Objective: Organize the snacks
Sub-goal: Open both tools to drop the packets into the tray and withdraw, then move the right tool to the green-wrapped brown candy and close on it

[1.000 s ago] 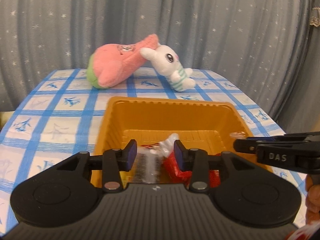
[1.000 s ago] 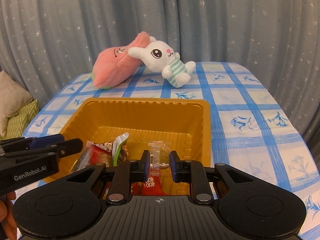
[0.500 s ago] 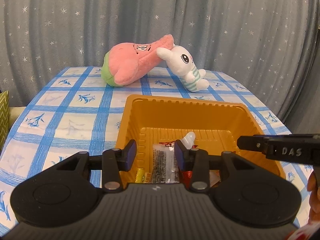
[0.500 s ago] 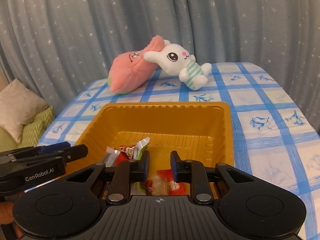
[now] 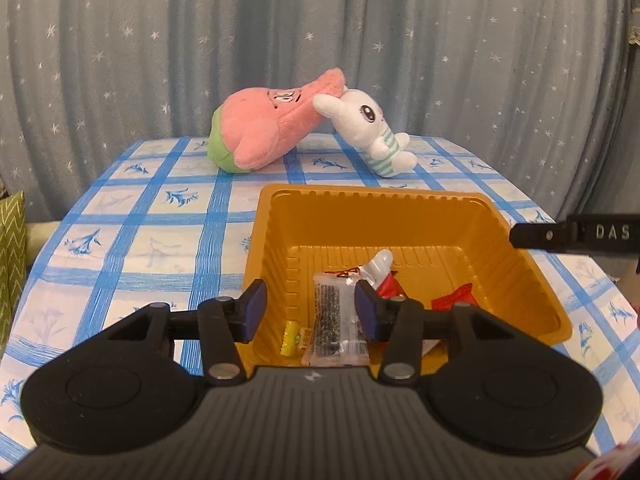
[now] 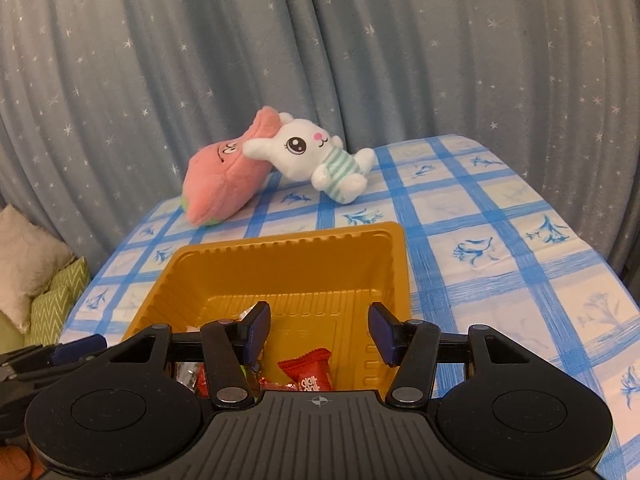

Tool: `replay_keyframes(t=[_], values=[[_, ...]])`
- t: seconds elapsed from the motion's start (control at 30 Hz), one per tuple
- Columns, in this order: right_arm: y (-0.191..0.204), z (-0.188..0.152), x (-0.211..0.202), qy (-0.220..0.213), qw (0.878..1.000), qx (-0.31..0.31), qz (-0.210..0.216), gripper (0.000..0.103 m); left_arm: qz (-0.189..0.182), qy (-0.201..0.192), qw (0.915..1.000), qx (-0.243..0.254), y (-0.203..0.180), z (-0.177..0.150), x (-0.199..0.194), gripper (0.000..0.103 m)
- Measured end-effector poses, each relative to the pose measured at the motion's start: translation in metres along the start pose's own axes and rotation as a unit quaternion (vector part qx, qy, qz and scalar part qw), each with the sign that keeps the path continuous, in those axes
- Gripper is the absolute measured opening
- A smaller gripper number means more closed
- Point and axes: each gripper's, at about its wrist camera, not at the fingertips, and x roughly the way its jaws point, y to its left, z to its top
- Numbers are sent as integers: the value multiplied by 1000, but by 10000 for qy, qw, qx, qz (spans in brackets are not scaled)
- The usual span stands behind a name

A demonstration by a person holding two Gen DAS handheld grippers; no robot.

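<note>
An orange plastic tray (image 5: 360, 216) (image 6: 288, 264) sits on the blue-checked tablecloth and holds several snack packets. In the left wrist view a clear packet of dark seeds (image 5: 334, 320), a small yellow sweet (image 5: 291, 336) and red wrappers (image 5: 454, 300) lie in it. In the right wrist view a red packet (image 6: 310, 370) lies near the front wall. My left gripper (image 5: 310, 312) is open and empty above the tray's near left corner. My right gripper (image 6: 320, 332) is open and empty above the tray's near side; its finger shows in the left wrist view (image 5: 576, 234).
A pink plush (image 5: 268, 136) (image 6: 224, 184) and a white bunny plush (image 5: 370, 132) (image 6: 312, 160) lie at the table's far edge before a grey starred curtain. Cushions (image 6: 36, 276) sit off the table's left side. The left gripper's finger shows in the right wrist view (image 6: 48, 356).
My right gripper has opened wide and let a clear sweet packet go into the tray. Both grippers have pulled back and up. My left gripper has opened wider and shifted left.
</note>
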Motion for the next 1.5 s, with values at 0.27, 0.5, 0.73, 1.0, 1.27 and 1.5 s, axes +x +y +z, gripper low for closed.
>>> replay_keyframes(t=[0.27,0.5,0.73,1.0,1.27,1.5], values=[[-2,-8,-28,-120,9999,-4,-67,55,3,-115,9997,210,-5,-15,-30,46],[-4,-24,-60,-159,9997,25,-193,54,49,-26,9998,164,-2,-47,-60,55],[4,-66,-93,-46,9999,61,-148,55,98,126,9998,117,3,-81,-91,64],[27,-134,-101,600,9982,95,-25,55,166,226,9996,-15,11,-100,-107,78],[57,-163,-88,807,9961,-328,172,55,277,308,9988,-254,22,-98,-102,81],[61,-162,-68,886,9956,-206,210,54,247,399,9980,-415,28,-101,-96,81]])
